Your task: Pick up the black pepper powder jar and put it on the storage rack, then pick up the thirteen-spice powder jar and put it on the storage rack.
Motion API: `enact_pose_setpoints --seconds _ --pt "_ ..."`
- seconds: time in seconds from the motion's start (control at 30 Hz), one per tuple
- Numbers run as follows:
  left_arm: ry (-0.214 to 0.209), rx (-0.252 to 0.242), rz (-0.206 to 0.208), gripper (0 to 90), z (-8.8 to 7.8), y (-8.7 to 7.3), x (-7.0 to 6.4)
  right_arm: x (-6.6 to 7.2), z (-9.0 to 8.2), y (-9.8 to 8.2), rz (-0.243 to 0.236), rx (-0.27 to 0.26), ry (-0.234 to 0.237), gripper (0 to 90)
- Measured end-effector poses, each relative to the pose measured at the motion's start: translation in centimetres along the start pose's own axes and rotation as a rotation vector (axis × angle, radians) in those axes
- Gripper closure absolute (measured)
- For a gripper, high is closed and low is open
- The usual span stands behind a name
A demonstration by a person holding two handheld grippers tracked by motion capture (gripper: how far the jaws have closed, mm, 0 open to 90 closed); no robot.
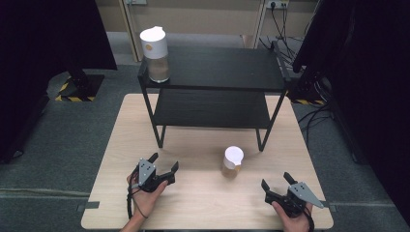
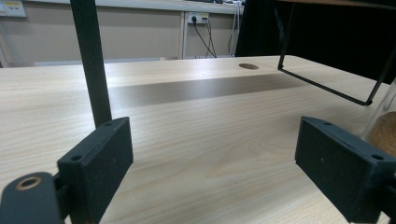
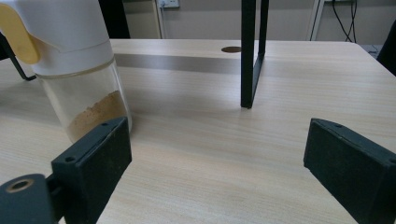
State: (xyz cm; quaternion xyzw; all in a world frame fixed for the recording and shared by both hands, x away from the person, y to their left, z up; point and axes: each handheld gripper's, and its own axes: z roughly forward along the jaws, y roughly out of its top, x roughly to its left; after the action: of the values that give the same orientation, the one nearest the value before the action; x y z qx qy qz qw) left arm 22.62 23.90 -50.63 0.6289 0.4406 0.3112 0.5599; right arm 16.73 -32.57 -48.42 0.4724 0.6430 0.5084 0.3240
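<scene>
A small clear jar (image 1: 232,162) with a white lid and brown powder stands on the wooden table (image 1: 203,203), in front of the black shelf's right legs. It appears at the left of the right gripper view as the jar (image 3: 77,70), and its edge (image 2: 384,126) shows at the right of the left gripper view. A taller jar of the same kind (image 1: 155,47) stands on the shelf's top left corner. My left gripper (image 1: 164,163) rests open at the front left of the table. My right gripper (image 1: 276,181) is open at the front right, with the small jar to its left and ahead.
A black two-tier shelf (image 1: 217,72) takes up the far half of the table; its legs (image 2: 92,60) (image 3: 250,53) stand ahead of each gripper. Dark curtains hang at both sides, and cables lie on the floor at the back right.
</scene>
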Motion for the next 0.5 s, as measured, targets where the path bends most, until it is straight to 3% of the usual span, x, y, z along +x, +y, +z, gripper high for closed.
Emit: enact_pose_setpoints --seconds 0.5 --pt "-0.004 -0.004 0.025 10.6 -0.03 -0.07 -0.16 0.14 -0.12 -0.17 0.004 -0.009 -0.008 7.7"
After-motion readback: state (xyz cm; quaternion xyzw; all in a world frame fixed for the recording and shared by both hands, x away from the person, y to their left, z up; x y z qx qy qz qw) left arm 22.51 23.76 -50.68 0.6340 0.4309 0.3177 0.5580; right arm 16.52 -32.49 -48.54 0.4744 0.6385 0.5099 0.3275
